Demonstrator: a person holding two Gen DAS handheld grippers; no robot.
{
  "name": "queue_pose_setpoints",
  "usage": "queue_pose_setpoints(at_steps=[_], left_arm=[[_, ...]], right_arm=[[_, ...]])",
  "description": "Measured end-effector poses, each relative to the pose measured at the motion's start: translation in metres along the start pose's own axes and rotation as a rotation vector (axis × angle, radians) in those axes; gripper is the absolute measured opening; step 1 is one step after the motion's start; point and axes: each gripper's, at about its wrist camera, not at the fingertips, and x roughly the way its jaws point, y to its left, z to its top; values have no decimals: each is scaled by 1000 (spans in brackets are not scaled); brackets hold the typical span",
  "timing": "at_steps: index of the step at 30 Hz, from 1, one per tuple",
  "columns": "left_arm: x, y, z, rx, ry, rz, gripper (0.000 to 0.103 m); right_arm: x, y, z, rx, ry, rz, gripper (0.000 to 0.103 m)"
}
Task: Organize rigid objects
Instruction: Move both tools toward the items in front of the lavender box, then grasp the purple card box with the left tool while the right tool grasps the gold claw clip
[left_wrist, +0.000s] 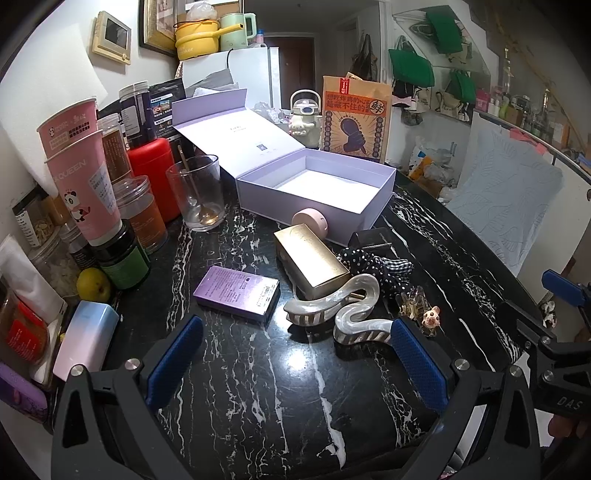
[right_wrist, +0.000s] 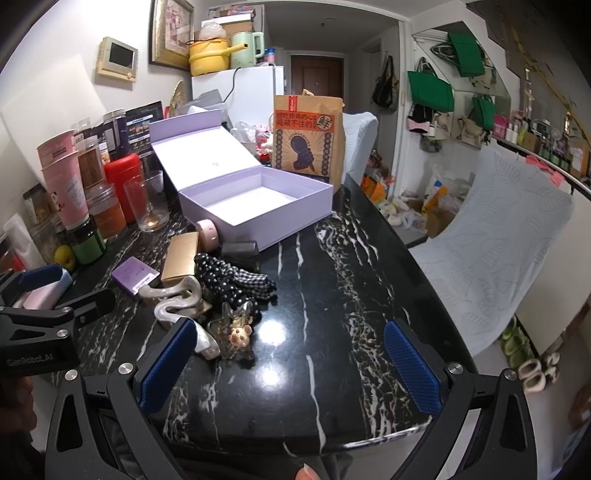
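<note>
Two grippers: we hold the left gripper (left_wrist: 295, 354) and the right gripper (right_wrist: 291, 365) low over the near edge of the black marble counter (right_wrist: 332, 280), each with its blue fingers (left_wrist: 173, 358) spread wide and pinching nothing.
Lavender box: we see the box (left_wrist: 314, 199) at the far middle of the counter, lid tipped back, nothing inside.
Cluster to sort: just near of the box lie a pink round case (left_wrist: 310, 221), a gold bar-shaped box (left_wrist: 310, 258), a purple carton (left_wrist: 238, 293), a pearly wavy hair claw (left_wrist: 343, 306), a dotted black scrunchie (left_wrist: 373, 267) and a small clear clip with a pig charm (left_wrist: 424, 314).
Contact: we see the claw touching the gold box; the purple carton lies apart to its left.
Left side: pink cups (left_wrist: 85, 177), a red tin (left_wrist: 153, 173) and a glass with a spoon (left_wrist: 195, 192) stand along the wall.
</note>
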Motion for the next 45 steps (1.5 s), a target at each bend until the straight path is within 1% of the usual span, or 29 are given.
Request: queue_pose_setpoints(at_steps=[7, 12, 18, 22, 25, 27, 31, 36, 39, 43, 45], left_arm=[[-1, 2, 4, -5, -1, 2, 103], [5, 15, 11, -17, -1, 3, 103], [27, 35, 17, -49, 37, -1, 103], [41, 49, 18, -100, 61, -36, 103], [52, 56, 19, -120, 63, -54, 103], [60, 60, 18, -121, 70, -72, 103], [82, 65, 13, -106, 117, -96, 103], [99, 73, 9, -121, 143, -87, 103], [105, 78, 10, -135, 149, -98, 103], [116, 81, 14, -123, 160, -117, 103], [125, 82, 16, -110, 180, -117, 103]], right_arm=[[0, 0, 1, 1, -4, 9, 103], [5, 5, 4, -14, -15, 48, 103], [25, 13, 4, -23, 31, 111, 103], [39, 13, 8, -12, 48, 142, 103], [48, 13, 12, -3, 51, 181, 103], [57, 13, 13, 5, 51, 207, 103], [71, 17, 14, -4, 59, 221, 103], [81, 25, 15, -34, 64, 252, 103], [86, 28, 16, -51, 81, 272, 103], [91, 30, 19, -63, 82, 288, 103], [96, 31, 20, -64, 89, 298, 103]])
